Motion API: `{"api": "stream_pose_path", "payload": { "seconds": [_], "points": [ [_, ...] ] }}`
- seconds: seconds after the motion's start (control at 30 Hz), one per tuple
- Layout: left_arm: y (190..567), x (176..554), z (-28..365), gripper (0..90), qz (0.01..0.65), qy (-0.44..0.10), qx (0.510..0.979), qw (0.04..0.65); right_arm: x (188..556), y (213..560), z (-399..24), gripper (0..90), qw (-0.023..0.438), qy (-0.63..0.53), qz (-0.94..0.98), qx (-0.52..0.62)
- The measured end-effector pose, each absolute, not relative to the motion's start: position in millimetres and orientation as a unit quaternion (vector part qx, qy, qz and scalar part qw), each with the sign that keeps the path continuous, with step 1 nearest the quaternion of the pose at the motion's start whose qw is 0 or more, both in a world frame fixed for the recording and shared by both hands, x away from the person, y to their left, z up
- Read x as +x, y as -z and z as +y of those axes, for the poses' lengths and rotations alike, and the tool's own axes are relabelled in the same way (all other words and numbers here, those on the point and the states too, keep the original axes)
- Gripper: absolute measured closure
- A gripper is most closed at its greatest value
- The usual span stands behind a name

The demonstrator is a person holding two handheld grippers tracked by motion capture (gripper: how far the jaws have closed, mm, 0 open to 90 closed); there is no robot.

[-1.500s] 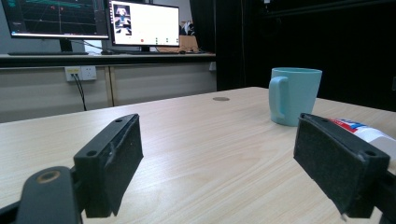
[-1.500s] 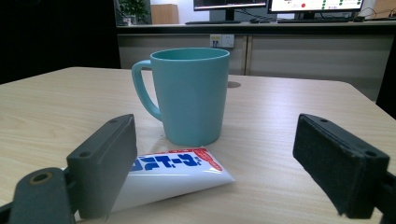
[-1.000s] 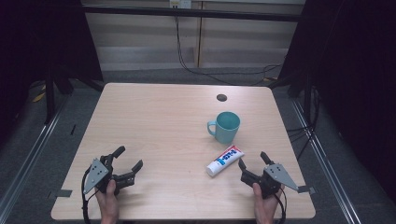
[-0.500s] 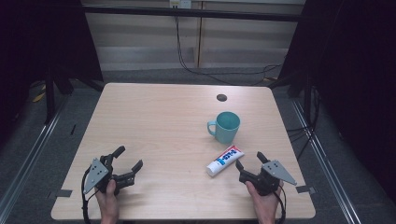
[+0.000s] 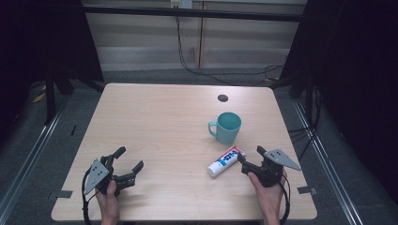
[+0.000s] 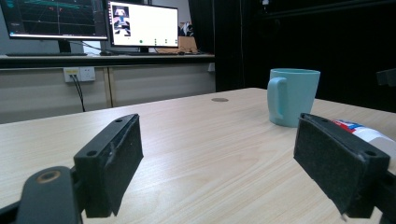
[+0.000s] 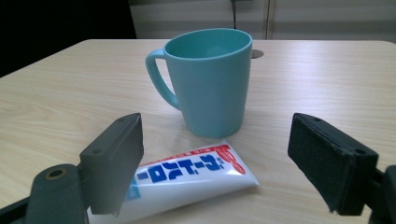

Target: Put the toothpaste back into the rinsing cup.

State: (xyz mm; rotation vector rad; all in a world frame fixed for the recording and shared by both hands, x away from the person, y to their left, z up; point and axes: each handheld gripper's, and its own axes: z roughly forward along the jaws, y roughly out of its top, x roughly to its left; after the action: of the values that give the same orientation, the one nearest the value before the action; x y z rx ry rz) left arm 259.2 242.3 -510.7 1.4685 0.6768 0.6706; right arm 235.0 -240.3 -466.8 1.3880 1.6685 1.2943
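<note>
The tube [image 5: 226,161] lay on the desk [image 5: 159,126] at about five o'clock of the mug [image 5: 225,127], just beside it; it looked light, soft and slick, best pinched across its flat middle. The right gripper [image 5: 248,156] hovered close by, its fingers [image 7: 332,159] wide apart though just closing slightly, nothing between them, while the left gripper's [image 5: 129,158] fingers stood apart and empty.
</note>
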Motion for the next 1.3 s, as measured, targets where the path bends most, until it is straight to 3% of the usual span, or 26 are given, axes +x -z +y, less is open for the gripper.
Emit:
{"api": "stream_pose_path", "payload": {
  "seconds": [0.43, 0.97, 1.3],
  "points": [
    [510.7, 259.2, 242.3, 15.4, 0.297, -0.294, 0.644, 0.641, 255.3, 445.5, -234.9, 23.3, 0.293, -0.437, 0.665, 0.531],
    [510.7, 259.2, 242.3, 15.4, 0.297, -0.294, 0.645, 0.640, 294.1, 437.8, -235.6, 25.8, 0.140, -0.349, 0.688, 0.621],
    [510.7, 259.1, 242.4, 15.4, 0.297, -0.294, 0.644, 0.640, 309.2, 436.2, -230.1, 25.9, 0.096, -0.320, 0.691, 0.641]
  ]
}}
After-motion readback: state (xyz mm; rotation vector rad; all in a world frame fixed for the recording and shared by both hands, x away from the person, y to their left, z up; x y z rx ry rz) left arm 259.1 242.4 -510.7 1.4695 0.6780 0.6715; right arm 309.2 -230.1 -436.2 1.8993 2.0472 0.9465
